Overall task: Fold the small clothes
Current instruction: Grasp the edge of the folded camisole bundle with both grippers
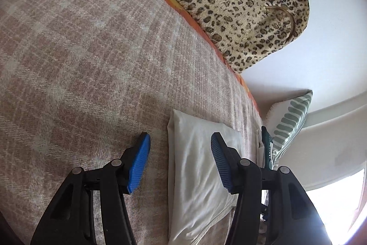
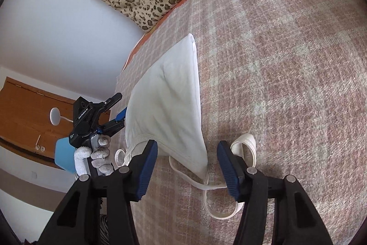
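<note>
The white garment (image 2: 169, 105) lies on the checked blanket (image 2: 286, 61), folded into a long narrow wedge near the blanket's left edge, its loose straps (image 2: 220, 185) curling out at the near end. Both grippers stand with jaws apart and nothing pinched: the right gripper (image 2: 187, 167) hovers over the near corner where cloth meets strap, and the left gripper (image 1: 181, 160) straddles the garment's long edge, one pad over blanket and the other over cloth. What worries me is the straps: they are thin, ribbed bands lying in open loops, and a jaw closing here could catch one strap alone, so that a lift would drag the fold open rather than carry it. The cloth looks a soft, thin cotton knit, limp and faintly creased, with a stitched hem, so I would expect it to sag and slide on itself if gripped through a single layer. The blanket is coarse and woolly, woven in pink and cream checks, and its nap may cling to the knit or get nipped along with it. The garment also sits close to the edge, so a sideways tug might pull it off. Farther off a furry leopard-print bag (image 1: 240, 4) leans against the wall.
</note>
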